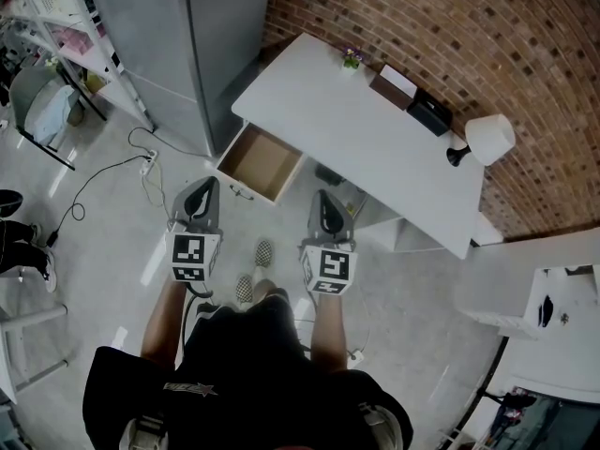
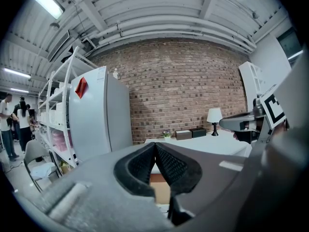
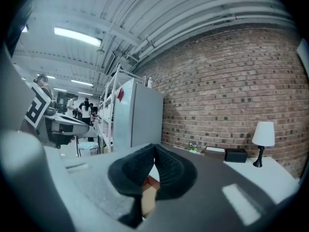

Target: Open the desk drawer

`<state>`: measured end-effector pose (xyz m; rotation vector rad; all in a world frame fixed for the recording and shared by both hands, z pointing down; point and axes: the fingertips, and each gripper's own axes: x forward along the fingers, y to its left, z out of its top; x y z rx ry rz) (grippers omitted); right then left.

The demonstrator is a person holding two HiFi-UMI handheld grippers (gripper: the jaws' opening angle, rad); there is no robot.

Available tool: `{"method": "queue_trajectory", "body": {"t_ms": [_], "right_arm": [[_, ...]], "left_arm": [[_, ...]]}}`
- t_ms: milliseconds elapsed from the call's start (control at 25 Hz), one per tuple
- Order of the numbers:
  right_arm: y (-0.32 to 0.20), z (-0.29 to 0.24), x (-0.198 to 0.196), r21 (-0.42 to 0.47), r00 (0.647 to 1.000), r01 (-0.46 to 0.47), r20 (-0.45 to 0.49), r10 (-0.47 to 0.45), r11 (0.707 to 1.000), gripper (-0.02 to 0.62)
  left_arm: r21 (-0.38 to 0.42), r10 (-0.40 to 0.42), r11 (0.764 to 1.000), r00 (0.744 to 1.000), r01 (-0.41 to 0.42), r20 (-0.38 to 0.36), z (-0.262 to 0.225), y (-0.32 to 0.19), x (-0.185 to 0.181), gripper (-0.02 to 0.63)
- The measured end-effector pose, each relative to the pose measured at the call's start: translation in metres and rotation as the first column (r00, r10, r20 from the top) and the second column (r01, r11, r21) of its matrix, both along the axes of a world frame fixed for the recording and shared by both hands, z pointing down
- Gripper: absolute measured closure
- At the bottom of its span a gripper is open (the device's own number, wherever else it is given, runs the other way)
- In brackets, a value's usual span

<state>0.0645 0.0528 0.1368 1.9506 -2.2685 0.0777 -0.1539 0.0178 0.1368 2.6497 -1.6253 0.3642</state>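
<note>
The long white desk [image 1: 375,148] stands against the red brick wall [image 1: 422,26]. Its wooden drawer with a white front [image 1: 260,162] stands pulled out at the desk's left end, its brown inside showing from above. Both grippers hang in front of the desk, side by side. The left gripper [image 1: 206,187] is near the drawer's front and apart from it. The right gripper [image 1: 323,200] is before the desk's knee space. Each has its 2 black ribbed jaws pressed together, with nothing between them. Along the desk's wall edge stand a small potted plant [image 1: 352,58], a brown box [image 1: 394,86], a black box [image 1: 429,115] and a white table lamp [image 1: 489,139]. A tall grey cabinet [image 1: 197,36] stands left of the desk.
</note>
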Motion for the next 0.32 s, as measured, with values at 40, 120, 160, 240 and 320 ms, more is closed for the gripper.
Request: {"method": "queue_trajectory", "body": {"t_ms": [40, 120, 160, 240, 320], "right_arm": [[-0.0005, 0.0003, 0.0002, -0.001, 1.000, 0.001, 0.000, -0.001, 1.000, 0.591], [-0.0014, 0.0015, 0.0007, -0.003, 1.000, 0.001, 0.000, -0.001, 1.000, 0.591], [-0.0020, 0.0021, 0.0012, -0.005, 1.000, 0.001, 0.001, -0.001, 1.000, 0.591], [-0.0036, 0.0027, 0.0022, -0.004, 1.000, 0.001, 0.002, -0.001, 1.000, 0.591], [-0.0049, 0.0029, 0.0031, -0.002, 1.000, 0.000, 0.004, 0.000, 1.000, 0.591]], "left_arm": [[0.001, 0.001, 1.000, 1.000, -0.001, 0.000, 0.0001, -0.0003, 0.0008, 0.595], [-0.003, 0.003, 1.000, 1.000, -0.003, -0.001, 0.0010, -0.0007, 0.0025, 0.595], [-0.005, 0.002, 1.000, 1.000, -0.002, 0.000, 0.0013, -0.0011, 0.0033, 0.595], [-0.008, 0.001, 1.000, 1.000, -0.001, 0.001, 0.0017, -0.0026, 0.0048, 0.595], [-0.009, 0.003, 1.000, 1.000, -0.003, 0.001, 0.0024, -0.0041, 0.0063, 0.595]]}}
